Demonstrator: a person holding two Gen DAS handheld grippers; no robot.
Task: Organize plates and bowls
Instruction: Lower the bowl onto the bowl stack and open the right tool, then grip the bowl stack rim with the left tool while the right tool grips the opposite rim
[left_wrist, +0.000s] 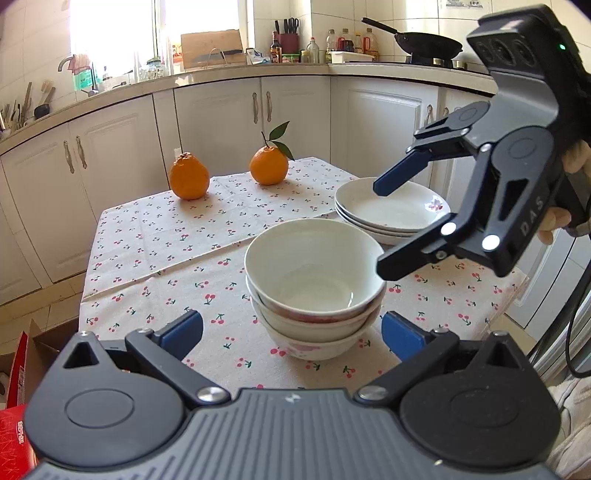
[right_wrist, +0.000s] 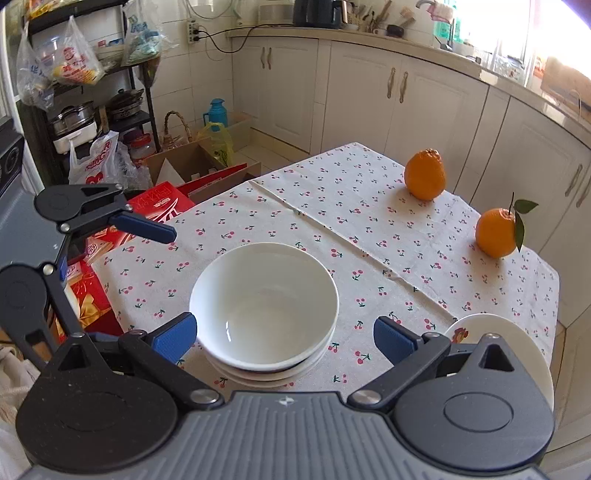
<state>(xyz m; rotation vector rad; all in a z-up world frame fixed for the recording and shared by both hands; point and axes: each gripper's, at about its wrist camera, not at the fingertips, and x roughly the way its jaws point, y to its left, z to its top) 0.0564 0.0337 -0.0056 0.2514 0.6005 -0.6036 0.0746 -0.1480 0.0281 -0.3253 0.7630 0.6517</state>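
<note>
Cherry-print tablecloth (left_wrist: 155, 251) in a white-cabinet kitchen (left_wrist: 221, 114): two oranges (left_wrist: 189, 176) far side, stacked bowls (left_wrist: 314, 288) centre, stacked plates (left_wrist: 391, 210) right; left gripper (left_wrist: 291, 328) and right gripper (right_wrist: 284, 332) both wide open, empty.

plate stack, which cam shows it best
The left wrist view: the plate stack shows almost whole beyond the bowls, with three rims countable. The right wrist view catches only part of it, mostly hidden behind the gripper body.
</note>
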